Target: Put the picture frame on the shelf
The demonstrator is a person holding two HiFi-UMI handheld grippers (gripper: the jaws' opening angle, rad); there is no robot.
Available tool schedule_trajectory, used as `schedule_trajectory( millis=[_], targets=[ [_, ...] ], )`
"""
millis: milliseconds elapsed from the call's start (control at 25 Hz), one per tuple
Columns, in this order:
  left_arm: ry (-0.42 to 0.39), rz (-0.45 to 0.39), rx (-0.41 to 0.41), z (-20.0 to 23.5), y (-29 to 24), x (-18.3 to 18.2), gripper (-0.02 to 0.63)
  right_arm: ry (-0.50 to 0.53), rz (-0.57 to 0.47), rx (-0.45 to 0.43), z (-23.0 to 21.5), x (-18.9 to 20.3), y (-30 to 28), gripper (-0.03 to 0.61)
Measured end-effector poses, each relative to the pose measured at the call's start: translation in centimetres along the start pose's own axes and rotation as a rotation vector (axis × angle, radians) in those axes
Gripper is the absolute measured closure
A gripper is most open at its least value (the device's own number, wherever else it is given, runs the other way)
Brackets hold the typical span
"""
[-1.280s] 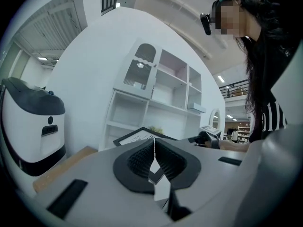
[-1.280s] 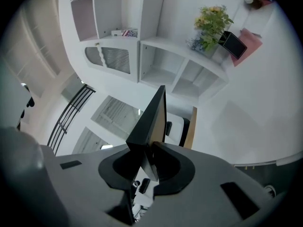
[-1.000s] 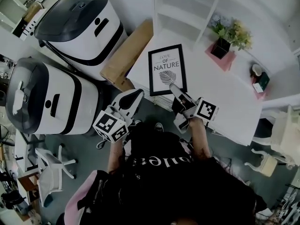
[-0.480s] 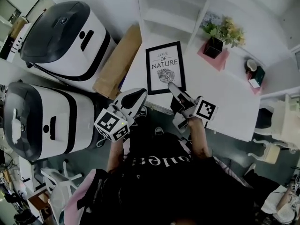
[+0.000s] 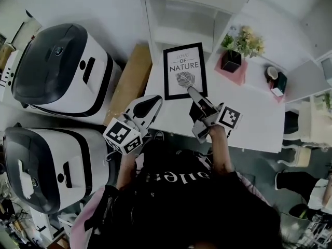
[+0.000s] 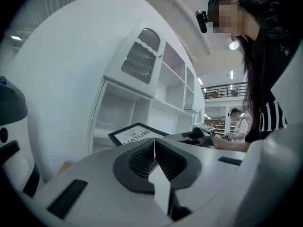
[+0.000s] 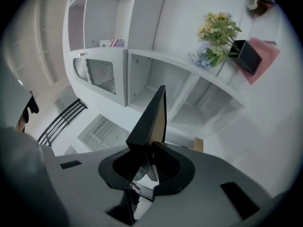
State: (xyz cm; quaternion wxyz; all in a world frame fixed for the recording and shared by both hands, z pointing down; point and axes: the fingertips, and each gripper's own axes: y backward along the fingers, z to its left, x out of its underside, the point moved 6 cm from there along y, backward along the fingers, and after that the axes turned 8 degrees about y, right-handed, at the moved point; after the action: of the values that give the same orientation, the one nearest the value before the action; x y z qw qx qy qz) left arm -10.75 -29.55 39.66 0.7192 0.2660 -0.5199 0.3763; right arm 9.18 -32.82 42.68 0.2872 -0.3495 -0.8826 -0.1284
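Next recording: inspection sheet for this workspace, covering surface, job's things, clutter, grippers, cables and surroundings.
Surface: white table; no spills seen.
Job's things: frame face up, held by its near edge before the white shelf; not yet on it.
Clutter: potted plant on a pink mat; small items at the right.
Grippers: right gripper shut on the frame; left gripper shut, empty.
Cables: nothing seen.
Surroundings: two white-and-black machines and a cardboard box at the left.

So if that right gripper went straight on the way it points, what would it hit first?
Probably the white shelf: the picture frame in the right gripper leads toward an open compartment, though depth is unclear.
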Motion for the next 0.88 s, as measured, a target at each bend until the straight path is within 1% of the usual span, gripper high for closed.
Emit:
schedule_trajectory(
  millis=[160,360,440,680,880],
  targets=[
    [-0.003,0.012,0.037,2.3,0.0,-0.8,0.595,0.026,-0.03,0.029,-0.5,-1.1,-2.5,0.489],
    [0.006,0.018,0.06,4.5,0.2,-1.4,0.595,0.016,-0.071,0.094,-2.4,-3.2,-5.2,0.489],
    [0.01,0.02,0.064,5.3,0.3,-1.5,0.595,-0.004,-0.09,0.104,-3.2,-4.1,-6.4,0.489],
    [0.013,0.031,0.071,6.9,0.5,-1.8,0.595,-0.101,-0.13,0.076,-5.3,-6.2,-9.9,0.489],
    [0.015,0.038,0.077,7.8,-0.1,-2.2,0.595,-0.161,-0.149,0.103,-7.2,-7.4,-11.9,0.489]
  ],
)
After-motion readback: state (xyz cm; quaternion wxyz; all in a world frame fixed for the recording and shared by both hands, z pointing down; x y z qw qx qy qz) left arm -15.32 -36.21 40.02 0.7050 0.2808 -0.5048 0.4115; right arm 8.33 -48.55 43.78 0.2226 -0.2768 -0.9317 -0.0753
